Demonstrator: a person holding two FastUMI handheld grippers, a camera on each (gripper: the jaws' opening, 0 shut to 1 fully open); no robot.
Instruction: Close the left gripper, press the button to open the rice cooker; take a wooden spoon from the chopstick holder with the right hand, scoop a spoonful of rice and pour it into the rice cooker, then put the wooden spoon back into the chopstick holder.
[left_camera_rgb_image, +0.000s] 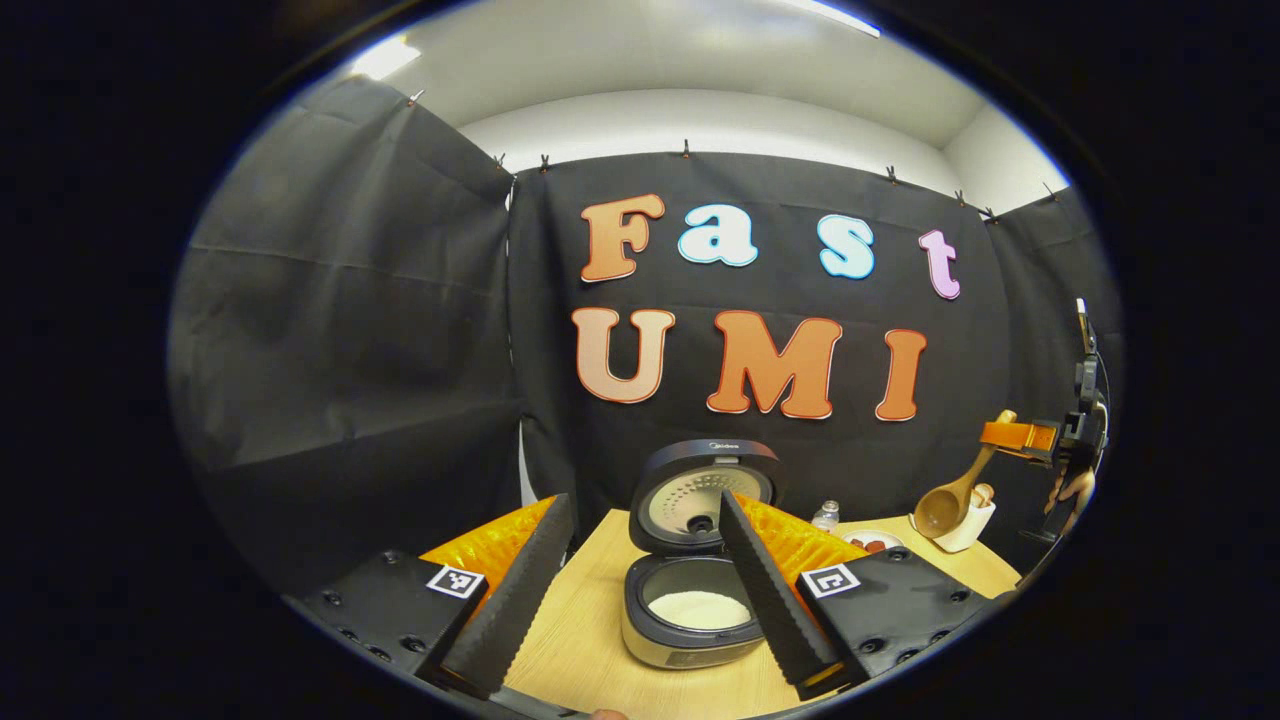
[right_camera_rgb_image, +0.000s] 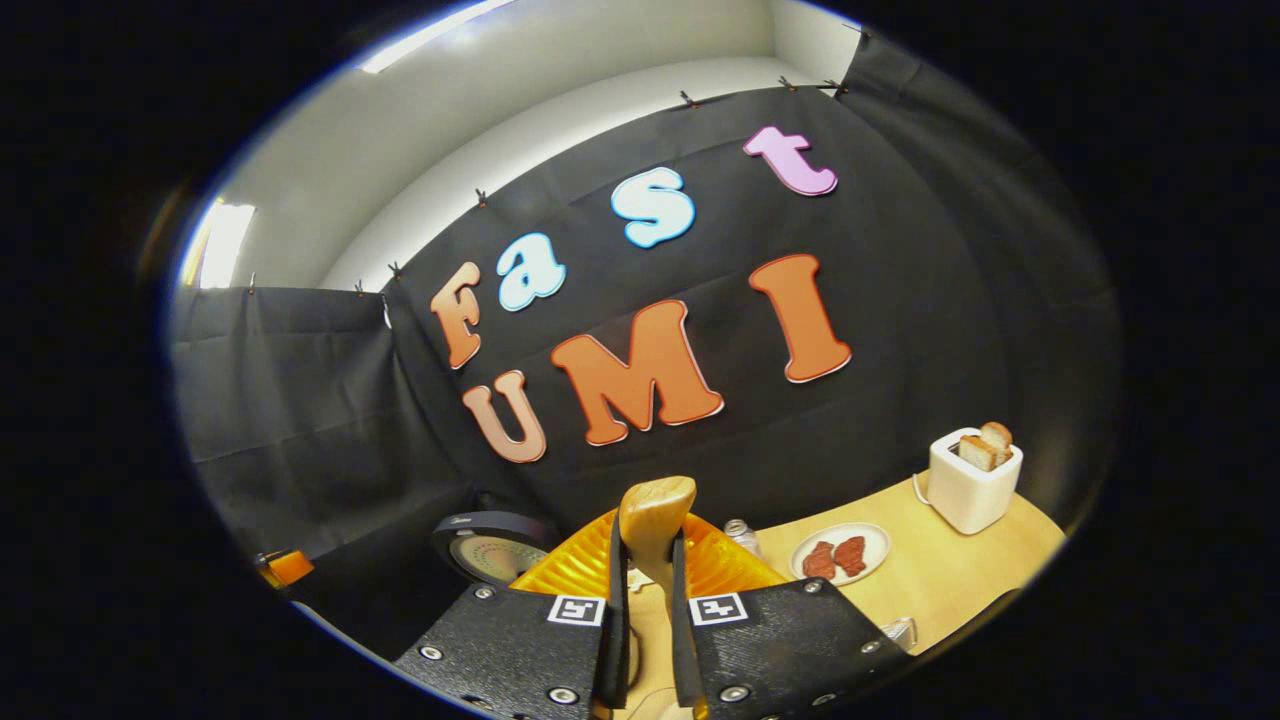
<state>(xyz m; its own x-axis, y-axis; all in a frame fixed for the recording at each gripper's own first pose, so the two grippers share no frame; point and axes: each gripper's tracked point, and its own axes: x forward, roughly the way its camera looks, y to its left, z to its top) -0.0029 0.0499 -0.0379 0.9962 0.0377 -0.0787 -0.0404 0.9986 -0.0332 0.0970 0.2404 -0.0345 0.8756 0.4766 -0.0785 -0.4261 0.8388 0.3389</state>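
Already the dark-lidded rice cooker with a pale metallic body (left_camera_rgb_image: 690, 600) stands open on the light wooden tabletop (left_camera_rgb_image: 590, 640), its round lid tipped up and back, so the button press looks done. White rice (left_camera_rgb_image: 700, 608) lies in its inner pot; whether that includes a poured spoonful I cannot tell.

The left claw (left_camera_rgb_image: 645, 585) hangs in front of the cooker with its fingers spread wide and nothing between them.

In the right gripper view the right claw (right_camera_rgb_image: 648, 640) is closed tight on the handle of the light brown wooden spoon (right_camera_rgb_image: 655, 525), both fingers pressing its sides. In the left gripper view that spoon's bowl hangs low, just beside the small white chopstick holder (left_camera_rgb_image: 968, 528) at the far right of the tabletop, with the handle slanting up to the claw. Judging by this, the spoon is either just lifted out or about to be returned; the pictures do not settle which. No rice shows in the spoon bowl.

A white plate with reddish-brown pieces (right_camera_rgb_image: 838, 555) and a small clear shaker (right_camera_rgb_image: 740, 535) sit between cooker and holder.

At the least, setting the spoon back in the holder remains.
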